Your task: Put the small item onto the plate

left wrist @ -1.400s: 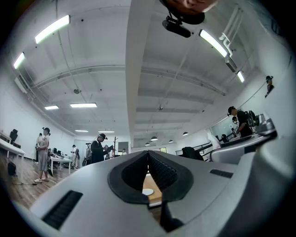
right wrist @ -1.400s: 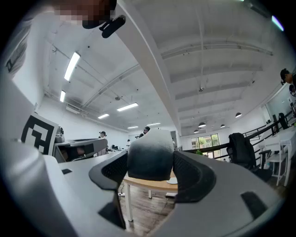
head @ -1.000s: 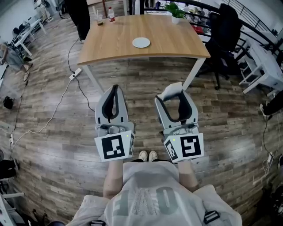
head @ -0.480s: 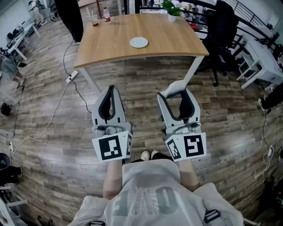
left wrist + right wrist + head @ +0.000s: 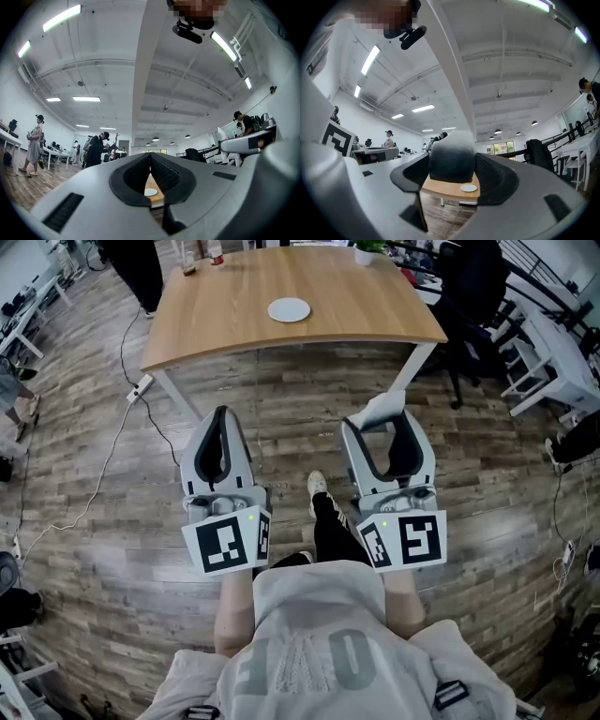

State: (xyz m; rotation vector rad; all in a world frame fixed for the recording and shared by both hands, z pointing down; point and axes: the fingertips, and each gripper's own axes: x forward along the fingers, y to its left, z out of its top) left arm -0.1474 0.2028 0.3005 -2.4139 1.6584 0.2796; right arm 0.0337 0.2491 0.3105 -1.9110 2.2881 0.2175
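Right gripper view shows the right gripper's (image 5: 452,165) fingers (image 5: 496,174) clamped on the small item (image 5: 451,150), a pale rounded lump that blocks part of the sight ahead. On the left gripper (image 5: 150,155) the fingers (image 5: 165,172) meet at the tips with nothing between them. Both grippers hang over bare wooden floor (image 5: 281,418), well apart from the desk (image 5: 225,324), where the white plate (image 5: 289,309) lies alone near the middle. The person's leg (image 5: 328,521) shows between the grippers. A cable (image 5: 103,470) trails over the floor at left. A black chair (image 5: 469,287) stands by the desk's right end, and other people (image 5: 97,149) stand about the open office.
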